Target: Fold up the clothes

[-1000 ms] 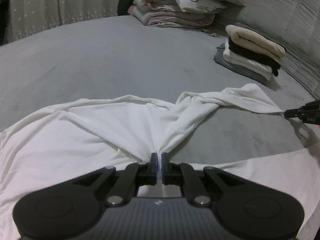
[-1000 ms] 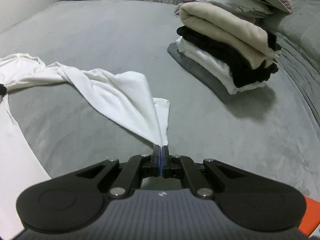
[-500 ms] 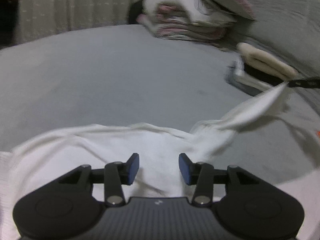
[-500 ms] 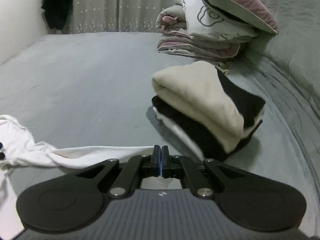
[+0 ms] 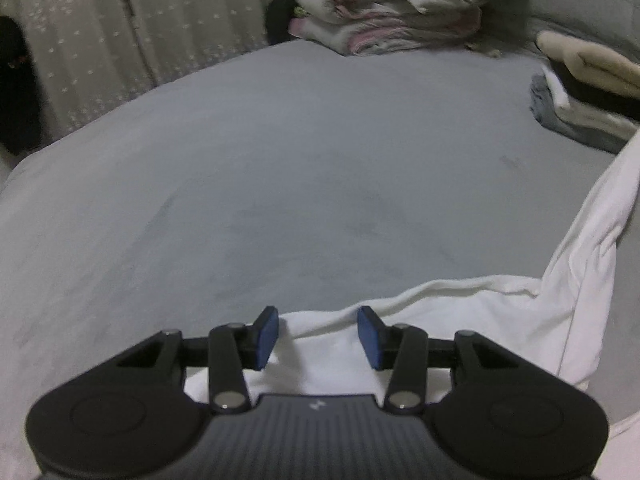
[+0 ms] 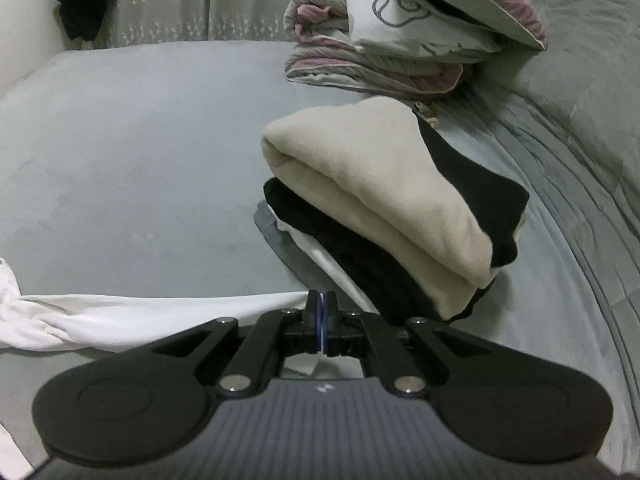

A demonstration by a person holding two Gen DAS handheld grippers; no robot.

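While the right tongs (image 6: 321, 322) were pressed together on a corner of the white shirt (image 5: 460, 320), the left tongs (image 5: 318, 334) stood spread with nothing pinched, blue pads (image 5: 267, 336) hanging over the shirt's near edge. No cloth between them touching either pad, as far as the left view showed.

Shirt lay on the grey bed (image 5: 280, 180), mostly low in the left view, one part drawn up taut toward the right edge of that frame. In the right view the same cloth ran as a twisted band from the left edge to the pinch, just in front of the folded stack (image 6: 380, 208): cream on top, black, white, grey under it. Bedding pile (image 6: 400, 40) sat further back, well apart.

Step in hand, my read: laying the shirt out flat before the first fold. One corner held, the other side free.

Next move calls for the left tongs to take a fresh bite at the shirt edge below them, then both to pull apart to take out the twist. Grip point matters: catch a single layer at a corner or hem, else the bunch stays.

Risk: the right side pulling toward the stack could drag the cloth against it and knock the cream piece.
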